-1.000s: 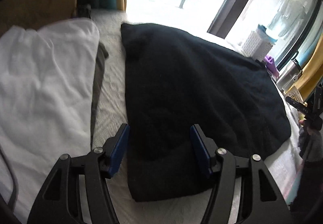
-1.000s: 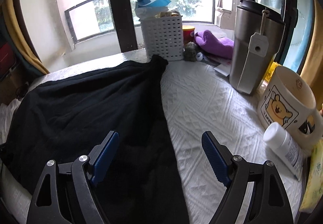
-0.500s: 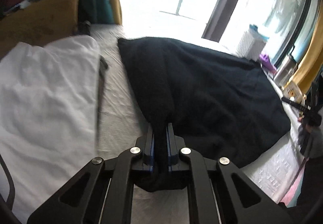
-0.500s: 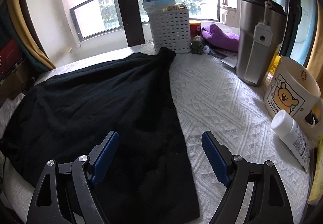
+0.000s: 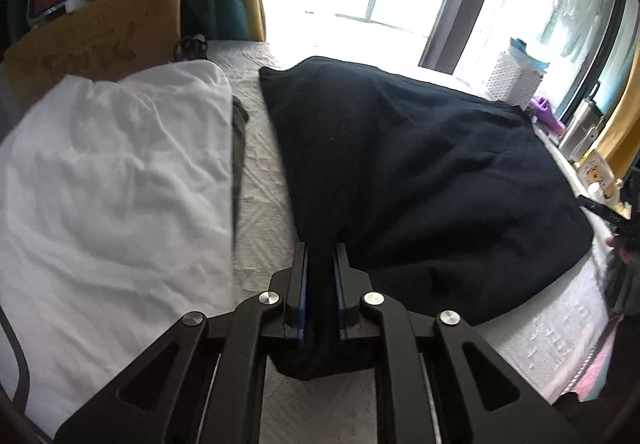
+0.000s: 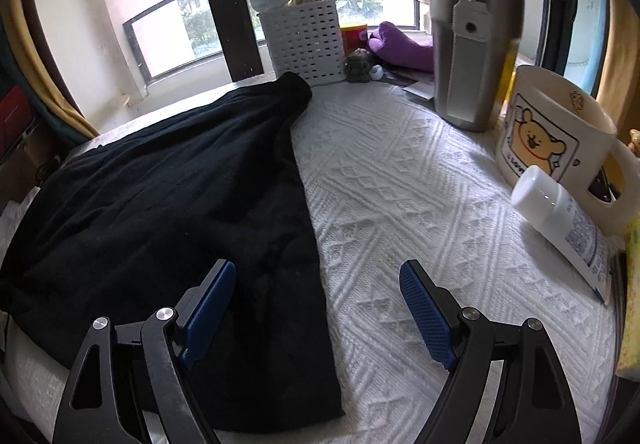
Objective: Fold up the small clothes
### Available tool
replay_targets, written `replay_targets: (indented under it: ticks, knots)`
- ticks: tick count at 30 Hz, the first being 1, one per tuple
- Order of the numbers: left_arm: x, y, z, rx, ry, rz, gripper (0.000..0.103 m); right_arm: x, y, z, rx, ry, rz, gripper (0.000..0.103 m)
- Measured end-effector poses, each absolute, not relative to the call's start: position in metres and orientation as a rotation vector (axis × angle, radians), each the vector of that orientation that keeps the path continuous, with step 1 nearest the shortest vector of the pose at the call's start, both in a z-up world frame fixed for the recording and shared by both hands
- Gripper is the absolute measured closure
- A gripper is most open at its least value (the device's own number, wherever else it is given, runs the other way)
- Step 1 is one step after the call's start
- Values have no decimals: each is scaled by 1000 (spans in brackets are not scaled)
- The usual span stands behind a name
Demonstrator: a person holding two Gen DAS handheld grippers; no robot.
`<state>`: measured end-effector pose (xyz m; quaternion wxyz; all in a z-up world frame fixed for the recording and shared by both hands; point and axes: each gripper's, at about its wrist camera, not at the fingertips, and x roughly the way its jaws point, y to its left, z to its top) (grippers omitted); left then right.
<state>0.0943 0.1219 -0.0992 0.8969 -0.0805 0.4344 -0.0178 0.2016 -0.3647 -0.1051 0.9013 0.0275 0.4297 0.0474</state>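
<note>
A black garment (image 5: 420,171) lies spread on a white textured cover (image 5: 264,179). My left gripper (image 5: 320,264) is shut on the garment's near left corner, and the cloth is bunched between the blue pads. In the right wrist view the same garment (image 6: 168,203) covers the left half of the cover (image 6: 420,203). My right gripper (image 6: 316,280) is open and empty, straddling the garment's right edge near its near corner.
Folded white cloth (image 5: 108,183) lies left of the garment, with a cardboard box (image 5: 92,43) behind. On the right stand a white basket (image 6: 304,39), a steel tumbler (image 6: 472,39), a bear mug (image 6: 560,139), a white tube (image 6: 568,219) and purple cloth (image 6: 400,47).
My left gripper shut on the garment's near left corner and lifted it, pulling the cloth up. My right gripper stayed open and moved slightly along the right edge.
</note>
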Motion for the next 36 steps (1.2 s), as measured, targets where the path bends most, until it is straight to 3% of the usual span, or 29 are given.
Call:
replay_targets:
  ticks: [7,8,11,12,18,36]
  knots:
    - [79,127,-82,-155,845,17,87,185,-364,-95,59,868,106,18]
    - [75,130,-79,-159,833,19,83,182,-364,-93,59,867,107,18]
    - [65,134,-69,-173,784,37,52,174,-362,-90,60,864,114,18]
    - [62,135,-66,-184,768,33,48,171,-361,-89,61,863,116,18]
    - [54,124,-59,-189,727,-8,42,149,-354,-85,61,866,129,18]
    - [50,127,-70,-208,735,-37,42,136,-324,-110,124,974,213,13]
